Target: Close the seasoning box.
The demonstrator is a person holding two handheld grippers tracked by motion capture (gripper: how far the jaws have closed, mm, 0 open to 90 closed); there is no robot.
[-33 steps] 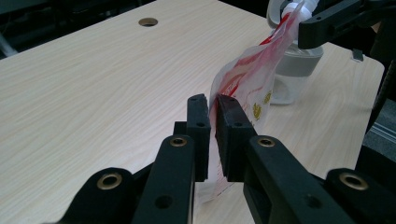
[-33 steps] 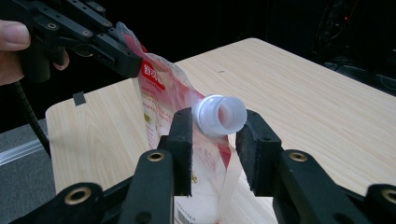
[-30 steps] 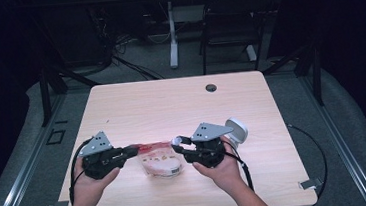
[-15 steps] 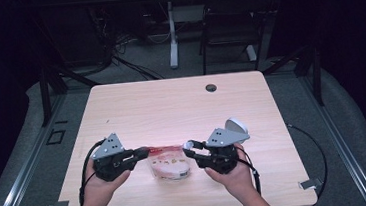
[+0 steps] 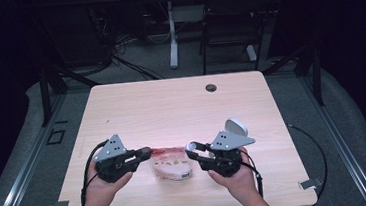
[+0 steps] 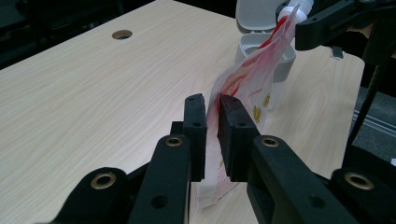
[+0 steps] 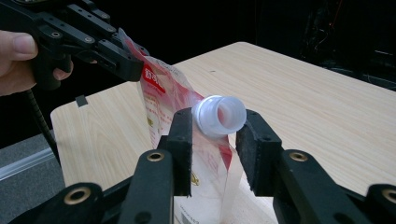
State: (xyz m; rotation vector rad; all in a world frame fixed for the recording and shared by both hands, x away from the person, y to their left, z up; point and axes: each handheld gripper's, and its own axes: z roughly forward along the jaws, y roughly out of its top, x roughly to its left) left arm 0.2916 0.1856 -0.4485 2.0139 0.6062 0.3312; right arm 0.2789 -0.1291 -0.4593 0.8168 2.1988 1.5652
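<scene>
Stretched above the counter point(image 5: 171, 104), the red-and-clear pouch point(image 6: 247, 88) hangs between the left tool point(image 6: 212, 105), pinching its edge, and the right tool point(image 7: 215, 122), clamping its white spout point(image 7: 219, 114); overpulling likely tears film.

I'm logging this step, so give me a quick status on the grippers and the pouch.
Left hand-held gripper shut on pouch edge. Right hand-held gripper clamps its white spout. Open grey container behind, not blocking.
</scene>
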